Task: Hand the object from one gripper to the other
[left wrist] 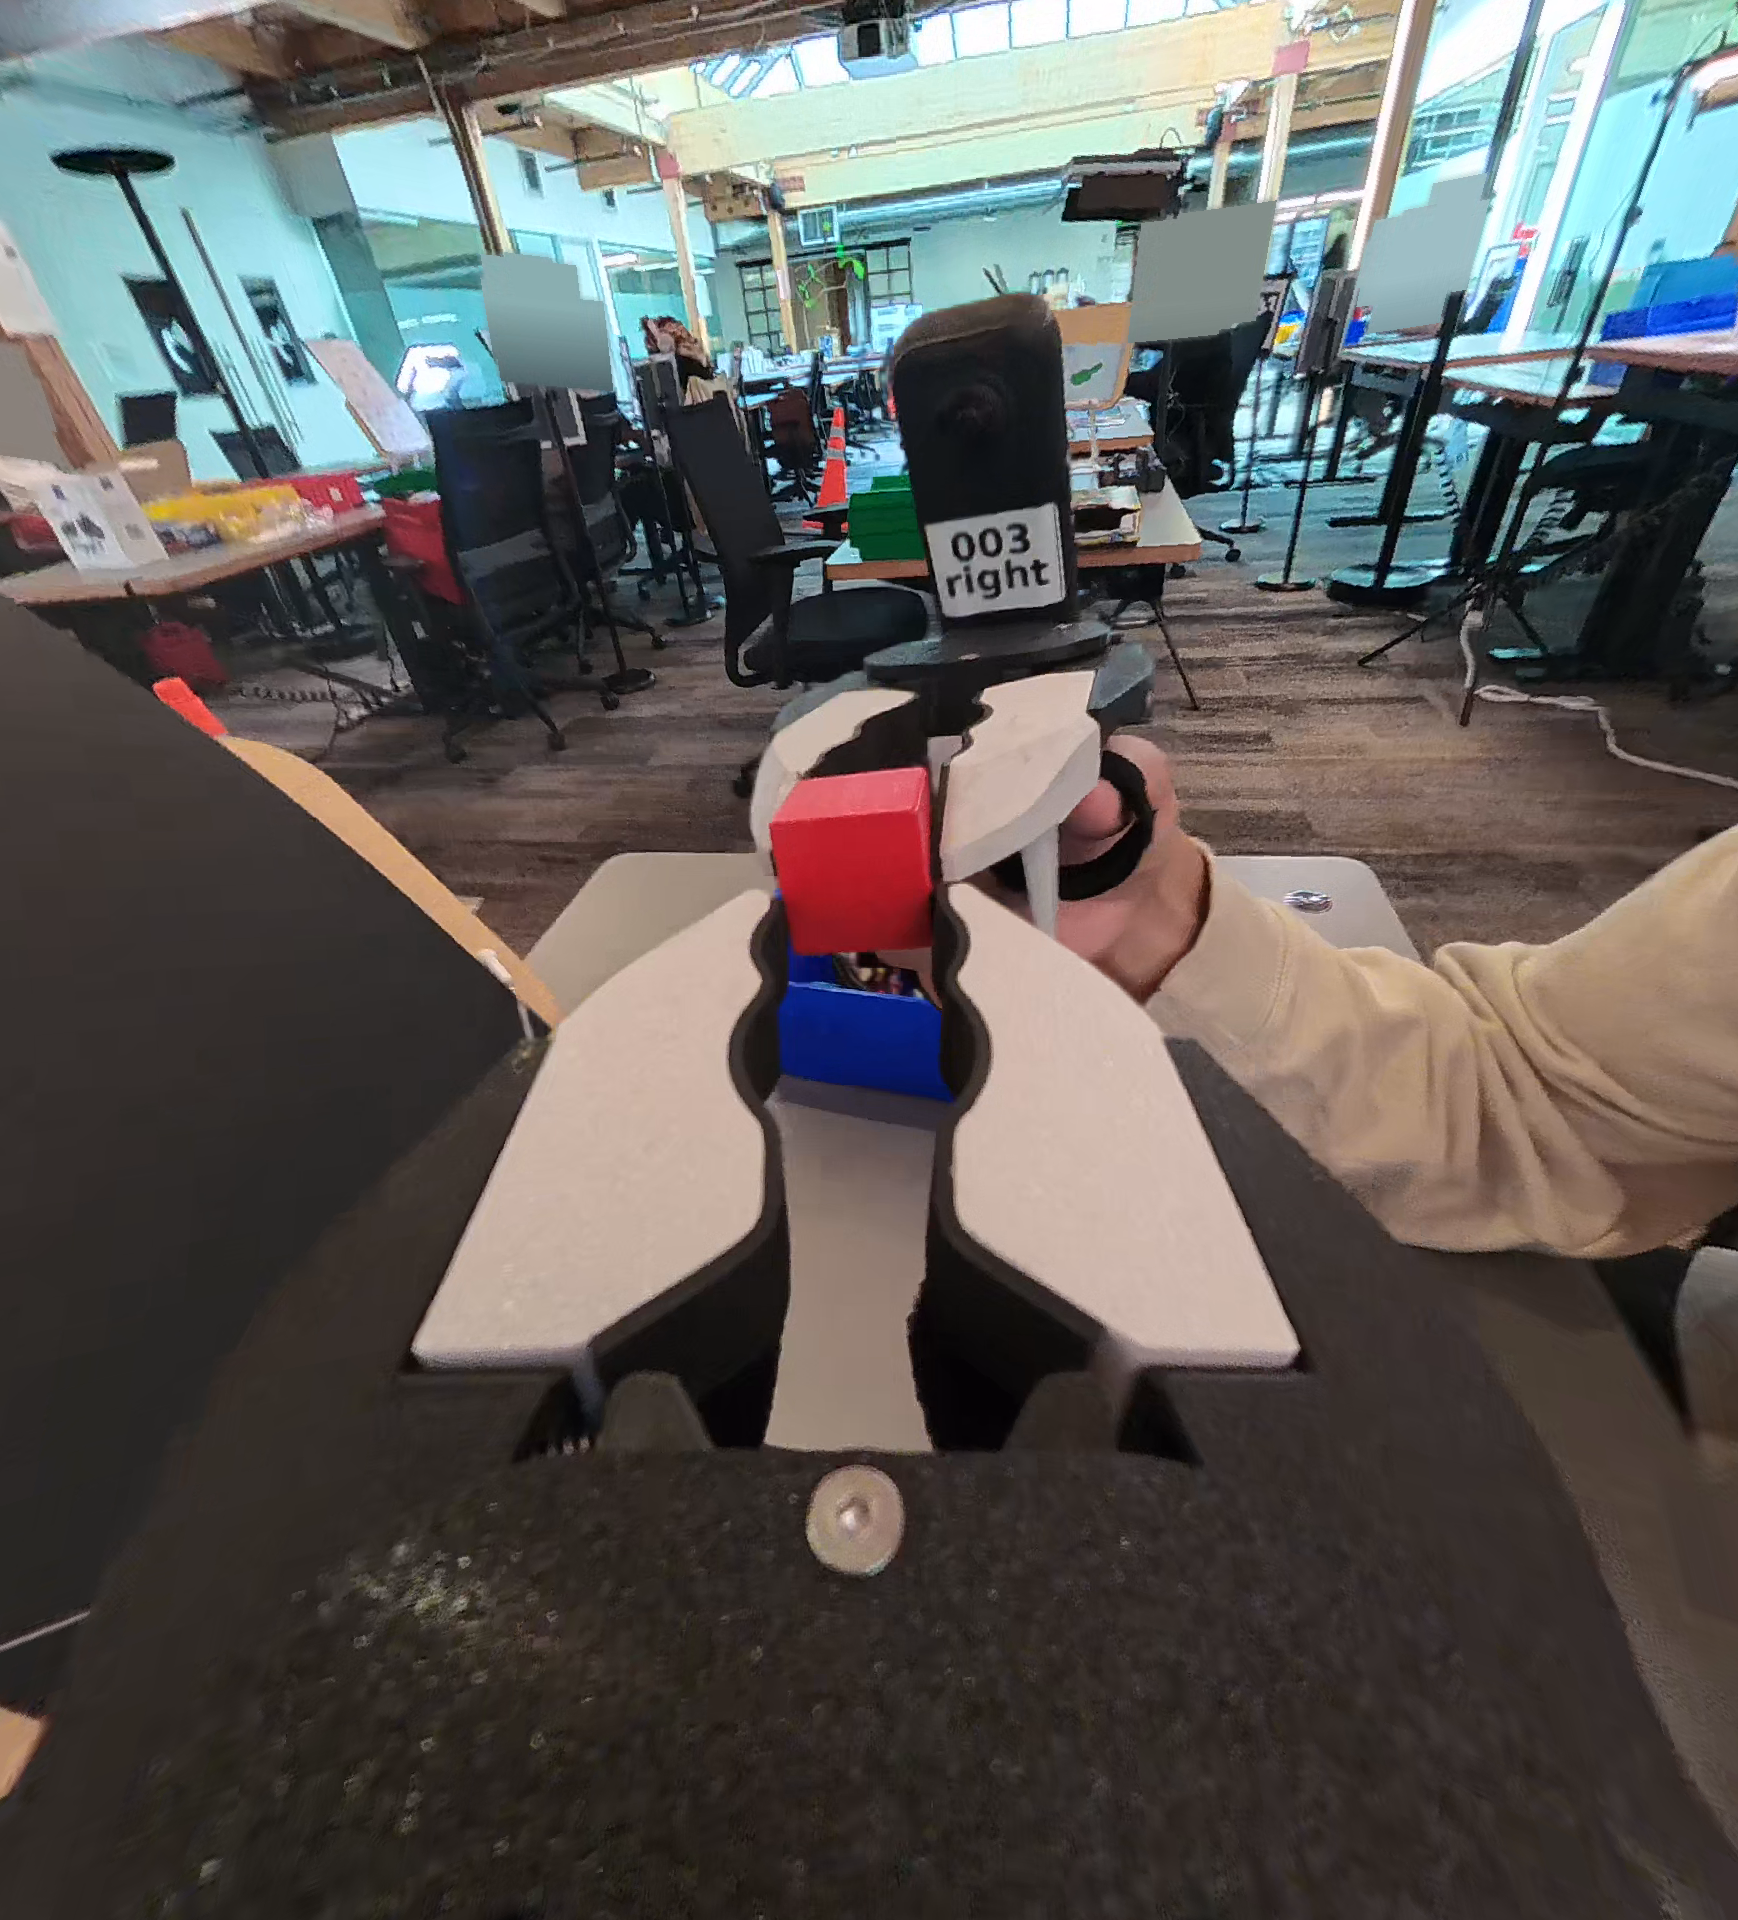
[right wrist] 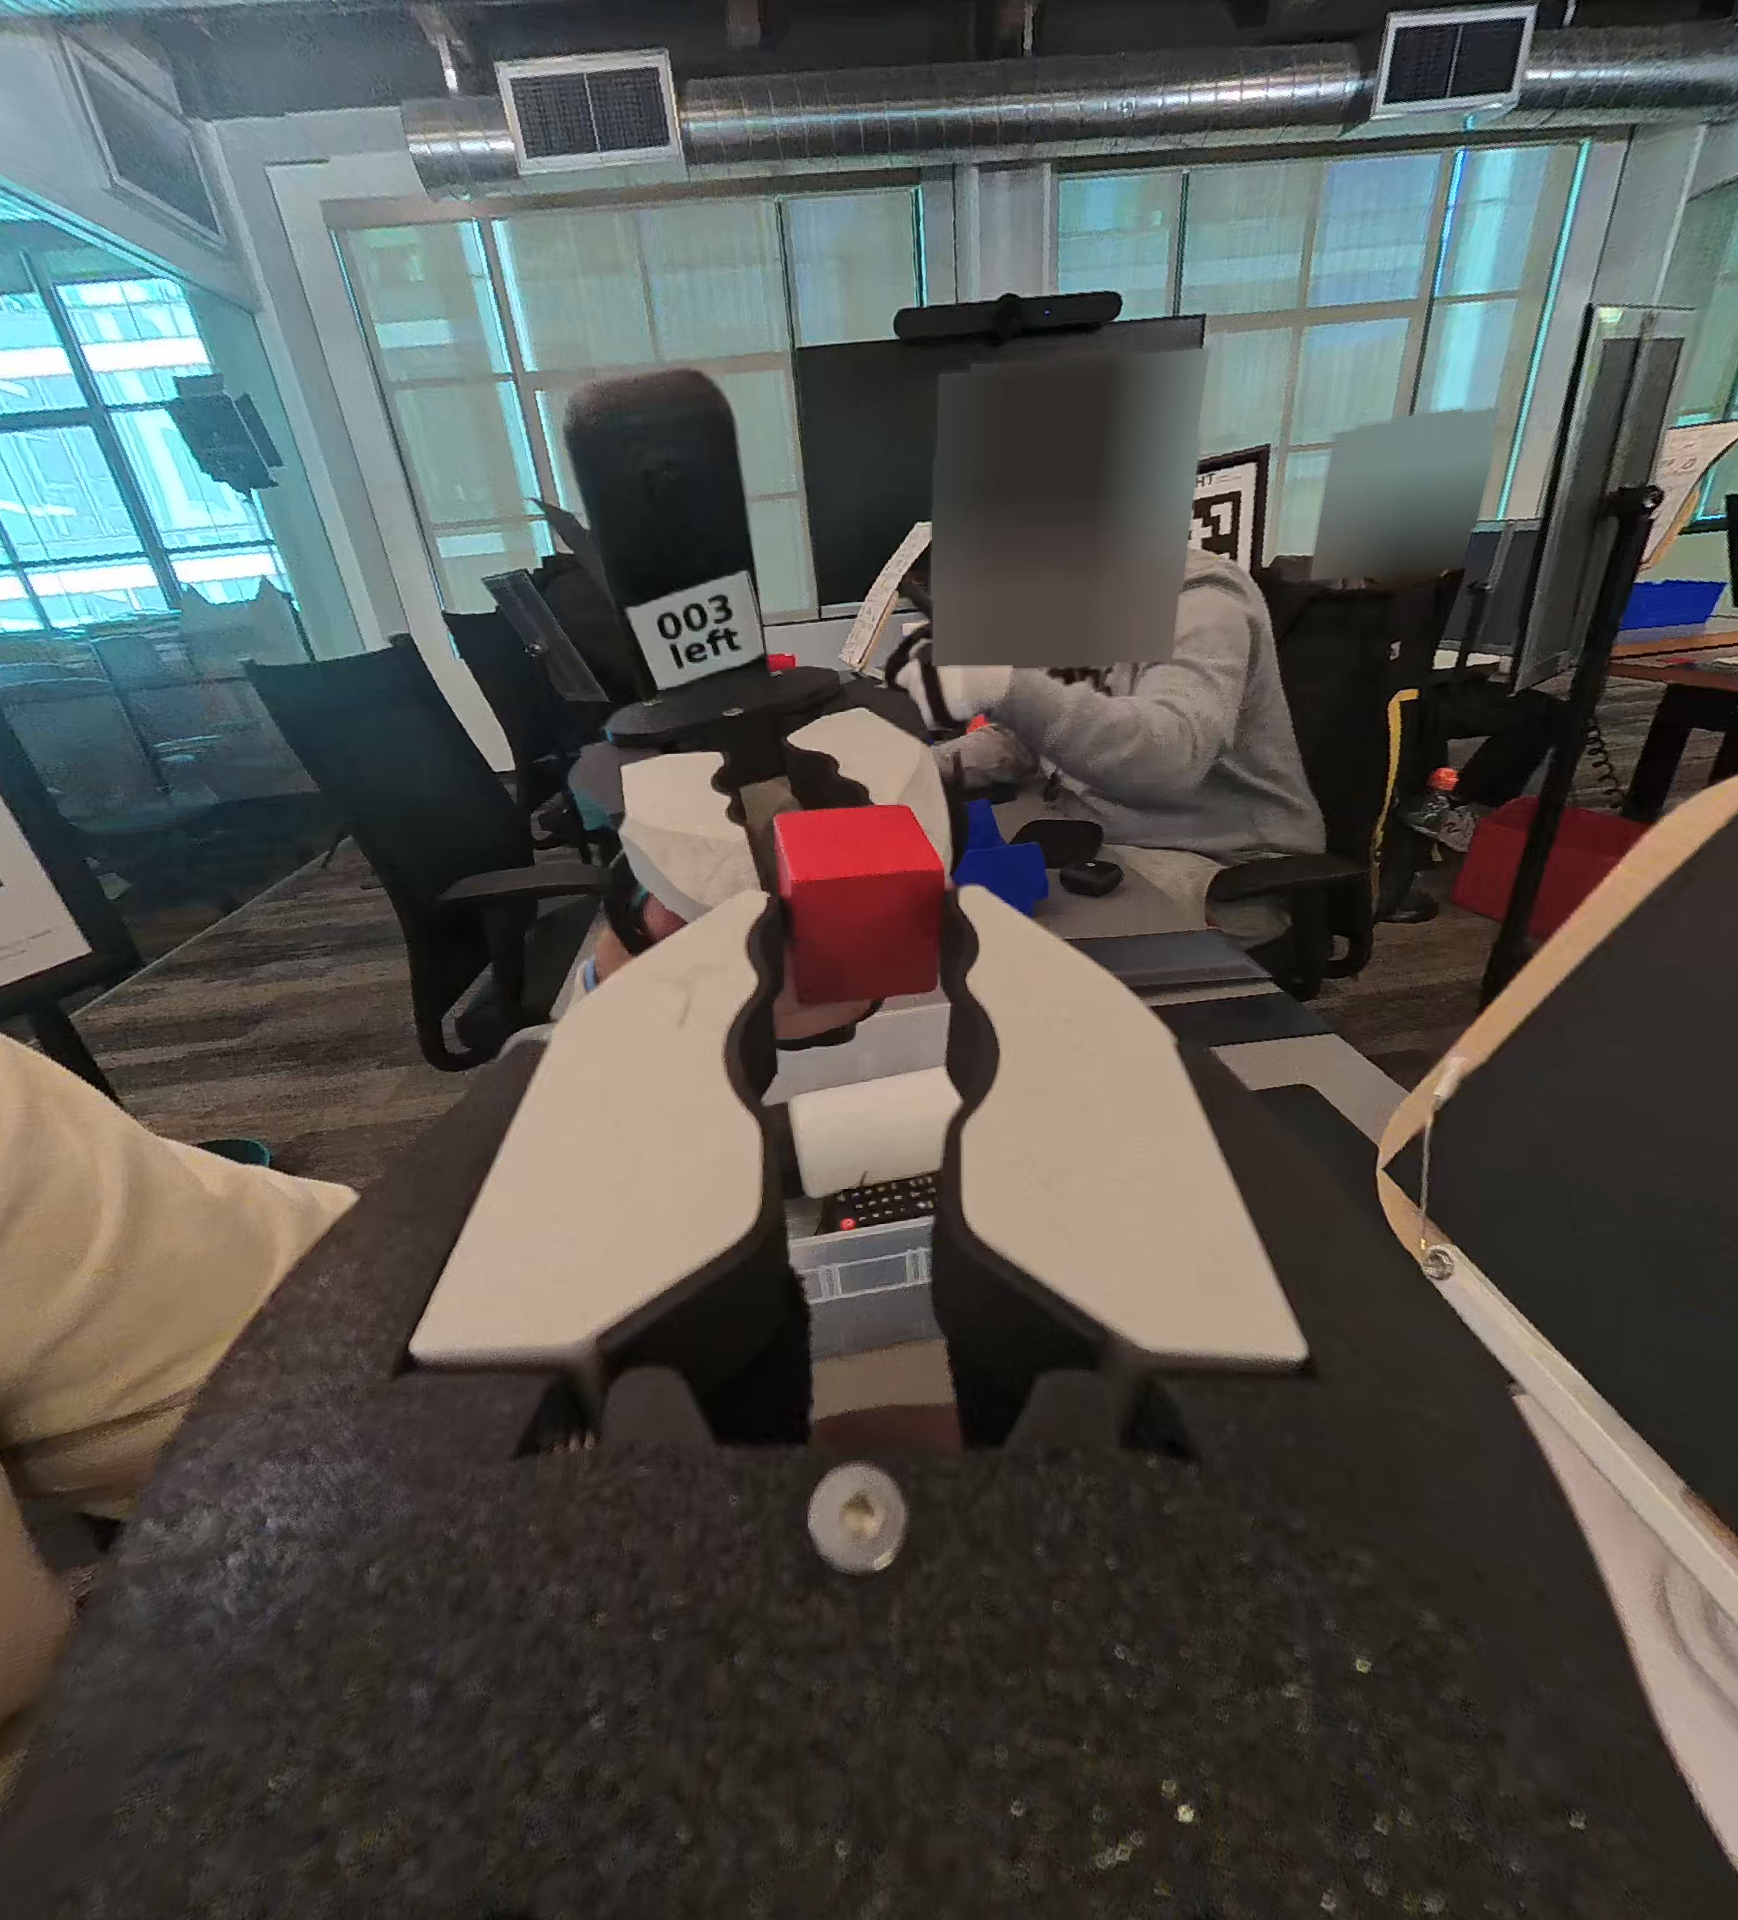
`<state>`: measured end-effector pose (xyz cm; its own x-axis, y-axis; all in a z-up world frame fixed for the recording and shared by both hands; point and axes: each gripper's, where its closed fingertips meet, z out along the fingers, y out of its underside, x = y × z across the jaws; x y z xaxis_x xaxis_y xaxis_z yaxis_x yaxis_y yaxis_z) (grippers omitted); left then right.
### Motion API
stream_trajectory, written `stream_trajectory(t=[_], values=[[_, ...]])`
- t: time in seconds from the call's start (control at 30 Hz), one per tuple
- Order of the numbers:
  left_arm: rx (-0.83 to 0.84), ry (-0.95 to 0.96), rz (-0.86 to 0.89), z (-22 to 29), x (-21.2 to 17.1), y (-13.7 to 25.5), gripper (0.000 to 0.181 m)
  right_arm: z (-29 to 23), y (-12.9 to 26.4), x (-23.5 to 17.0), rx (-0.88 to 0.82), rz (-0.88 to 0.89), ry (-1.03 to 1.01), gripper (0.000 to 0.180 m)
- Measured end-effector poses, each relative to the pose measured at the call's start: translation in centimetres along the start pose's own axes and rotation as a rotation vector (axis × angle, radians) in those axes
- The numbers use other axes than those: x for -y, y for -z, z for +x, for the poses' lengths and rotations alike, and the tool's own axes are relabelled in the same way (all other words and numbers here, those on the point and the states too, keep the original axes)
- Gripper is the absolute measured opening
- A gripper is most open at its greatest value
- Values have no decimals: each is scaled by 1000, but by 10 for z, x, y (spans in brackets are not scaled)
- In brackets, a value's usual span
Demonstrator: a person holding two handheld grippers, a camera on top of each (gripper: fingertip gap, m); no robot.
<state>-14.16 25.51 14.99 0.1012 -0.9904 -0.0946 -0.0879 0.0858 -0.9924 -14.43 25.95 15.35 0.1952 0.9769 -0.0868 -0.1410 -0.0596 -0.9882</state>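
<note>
1. Two pairs of fingers meet on one red cube [left wrist: 852,857], which is held in the air between them, above the counter [left wrist: 636,904].
2. In the left wrist view, the left gripper [left wrist: 857,925] has its pale fingers [left wrist: 636,1122] drawn in, and the black inner pads at the tips press the lower left and right faces of the cube.
3. In the right wrist view, the right gripper [right wrist: 860,914] does the same. Its fingers [right wrist: 1062,1122] are clenched on the cube's two side faces at the very tips.
4. Both grippers face each other nose to nose, each gripping its own near half of the cube. Which one bears the weight cannot be told.
5. Just below the cube, seen through the gap of the left fingers, a blue bin [left wrist: 860,1039] sits on the counter with small items inside.
6. Through the gap of the right fingers, a white block [right wrist: 870,1138] lies lower down, over a clear container.
7. Behind the cube in the left wrist view, the right hand [left wrist: 1125,883] grips the right gripper's handle, with a cream sleeve [left wrist: 1467,1039] running off to the frame's edge.
8. Each gripper carries a black camera [left wrist: 979,436] with a white label on top.
9. Farther out, a person in a grey top [right wrist: 1156,727] sits at another desk, and black office chairs [right wrist: 408,790] stand on the wood-pattern floor [left wrist: 1364,748].
</note>
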Motion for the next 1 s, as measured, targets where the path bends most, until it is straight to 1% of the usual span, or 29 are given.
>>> stream_trajectory(t=[0.03,0.07,0.1,0.17,0.2,0.27,0.33,0.47,0.6,0.67,0.73,0.77,0.8,0.9,1.0], values=[[20,-24,-6,-2,-1,1,25,2,1,1,-23,6,4,30],[63,-64,-24,-7,-2,2,26,5,3,3,-44,17,7,37],[142,-133,-44,-15,-3,4,26,9,5,4,-71,21,-11,43],[324,-348,-119,-30,-6,12,26,29,14,-3,-183,-39,-134,50],[411,-481,-161,-35,-7,17,26,38,19,-8,-234,-80,-190,58],[562,-715,-238,-41,-6,23,26,50,28,-8,-326,-76,-207,75],[600,-829,-300,-38,-8,22,26,55,30,-11,-384,-108,-183,78],[590,-957,-378,-30,-16,7,26,45,18,-15,-368,-141,-156,75],[637,-1037,-492,-35,-26,-1,26,44,9,-26,-409,-207,-86,71],[631,-1051,-506,-34,-29,-6,26,43,5,-25,-408,-201,-79,59],[629,-1060,-523,-33,-32,-10,26,41,0,-30,-393,-221,-76,53],[640,-1068,-543,-34,-33,-11,26,43,-1,-32,-402,-230,-67,44],[659,-1070,-565,-36,-34,-11,26,45,-1,-35,-408,-245,-55,28],[684,-1005,-570,-39,-36,-10,26,48,-2,-35,-415,-254,-57,28],[660,-896,-490,-37,-33,-11,26,48,0,-33,-418,-245,-45,28]])
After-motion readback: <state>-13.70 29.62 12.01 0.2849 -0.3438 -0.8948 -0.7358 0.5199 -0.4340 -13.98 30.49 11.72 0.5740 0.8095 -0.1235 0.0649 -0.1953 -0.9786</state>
